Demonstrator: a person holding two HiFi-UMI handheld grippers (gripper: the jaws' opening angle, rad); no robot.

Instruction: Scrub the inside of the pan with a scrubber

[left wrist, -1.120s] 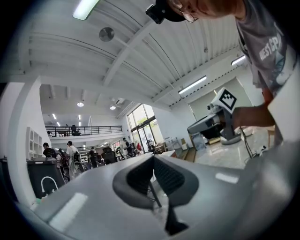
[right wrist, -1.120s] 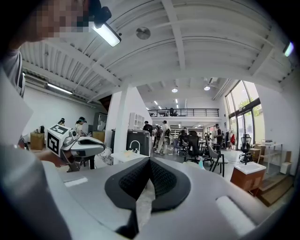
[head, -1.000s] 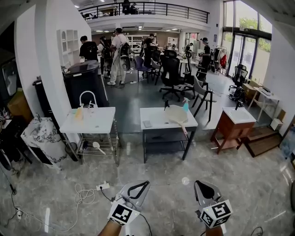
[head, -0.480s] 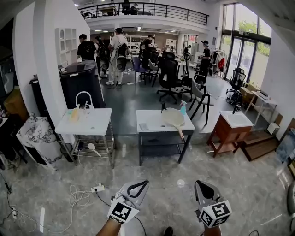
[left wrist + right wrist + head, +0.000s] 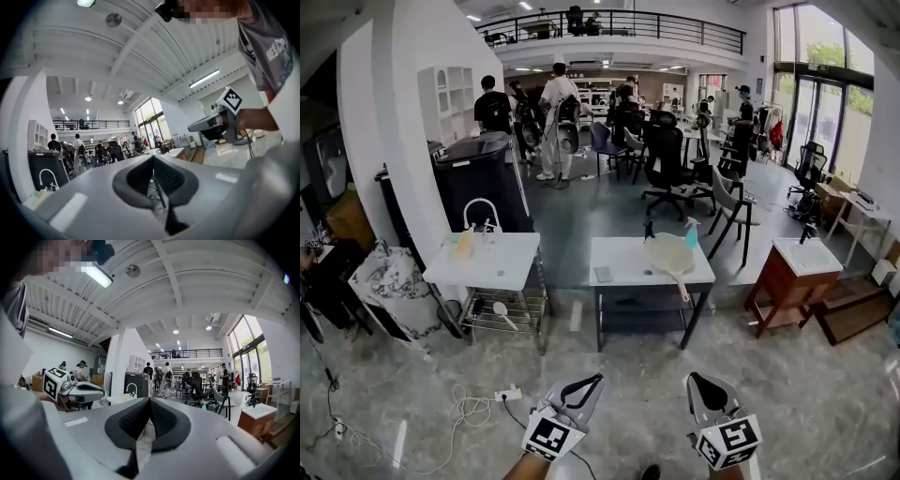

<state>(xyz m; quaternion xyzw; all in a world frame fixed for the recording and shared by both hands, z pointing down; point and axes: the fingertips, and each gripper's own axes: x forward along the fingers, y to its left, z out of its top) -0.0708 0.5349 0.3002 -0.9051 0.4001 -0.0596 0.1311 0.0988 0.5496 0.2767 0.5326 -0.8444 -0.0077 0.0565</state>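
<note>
Left gripper (image 5: 598,379): bottom of the head view, held out level over the floor. Its jaws are clenched tip to tip and there's nothing between the pads (image 5: 136,176).
Right gripper (image 5: 694,378): just beside the left one with a gap between them. Same deal: pinched together and empty.
Floor (image 5: 787,394): shiny marble-look tiles. A power strip (image 5: 508,394) with a loose white cable lies left of the left gripper.
Pan (image 5: 667,253): pale, flat on the right half of the white table (image 5: 623,272), straight ahead. Its handle pokes over the front edge toward the camera. It's well apart from both sets of fingers, nothing touching it.
Grey pad (image 5: 603,274): small square thing on the table left of the pan. Too small to tell if it's the scrubber.
Spray bottle (image 5: 689,232): blue, at the table's back edge behind the pan.
Sink stand (image 5: 502,262): white, left of the table, with an arched faucet (image 5: 483,211).
Cabinet (image 5: 787,281): wooden, white top, right of the table.
Far back: office chairs, and people (image 5: 558,117) standing around.
</note>
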